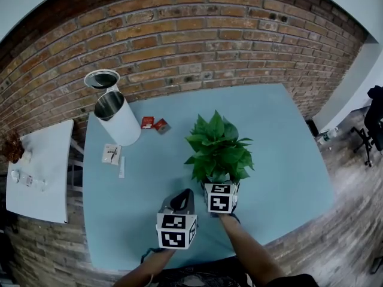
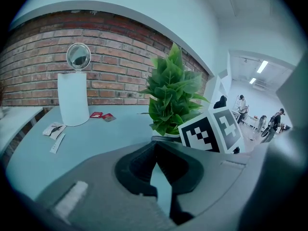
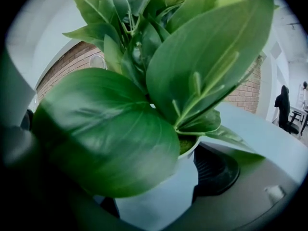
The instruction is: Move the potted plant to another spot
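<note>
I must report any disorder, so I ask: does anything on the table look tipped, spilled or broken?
Nothing stands out. The plant stands upright, the right tool shut on its pot, and no soil is spilled. The bin is upright; red packets and paper slips lie flat beside it.

Table top [image 1: 281, 154]: smooth, matt. Wall [image 1: 179, 34]: rough brick. Glossy, veined leaves on potted plant [image 3: 159, 81]; pot [image 3: 154, 201] smooth, white. Bin [image 1: 122, 127]: white matt outside, shiny metal inside. Matt grey plastic shell on left gripper [image 2: 155, 147].
</note>
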